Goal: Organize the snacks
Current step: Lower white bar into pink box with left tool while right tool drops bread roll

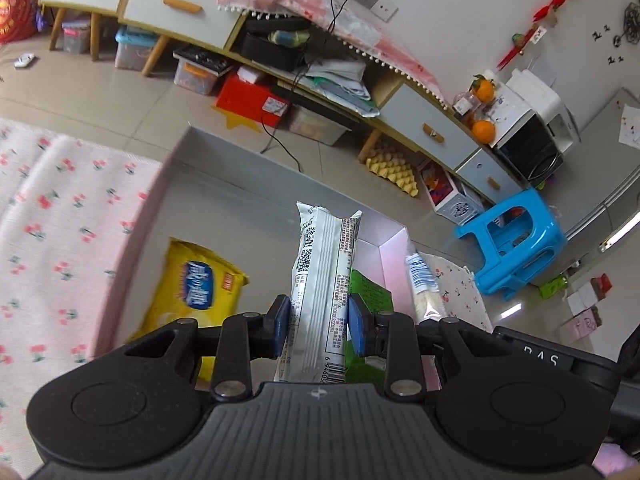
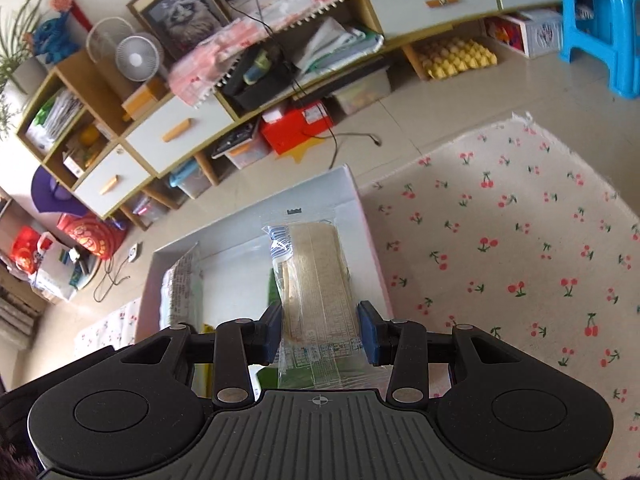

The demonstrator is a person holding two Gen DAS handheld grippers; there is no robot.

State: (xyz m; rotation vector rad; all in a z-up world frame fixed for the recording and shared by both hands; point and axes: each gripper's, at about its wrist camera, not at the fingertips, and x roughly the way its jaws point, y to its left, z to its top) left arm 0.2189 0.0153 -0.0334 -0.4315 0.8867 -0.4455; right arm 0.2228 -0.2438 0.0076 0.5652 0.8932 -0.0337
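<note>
My left gripper (image 1: 319, 326) is shut on a long silver-white snack packet (image 1: 320, 280) that stands up between its blue pads, above the open grey box (image 1: 224, 184). A yellow snack bag (image 1: 196, 284) lies on the box floor at the left, and a green packet (image 1: 370, 292) shows behind the silver one. My right gripper (image 2: 320, 334) is shut on a clear packet of beige wafers (image 2: 316, 276), held over the same white-walled box (image 2: 340, 192). That clear wafer packet (image 1: 422, 284) also shows at the right in the left wrist view. The silver-white packet (image 2: 182, 288) appears at the left of the right wrist view.
The box rests on a cherry-print cloth (image 2: 520, 248) (image 1: 52, 216) on a tiled floor. A blue plastic stool (image 1: 516, 240) stands to the right. A long low cabinet (image 1: 280, 40) with drawers and storage bins beneath runs along the wall behind.
</note>
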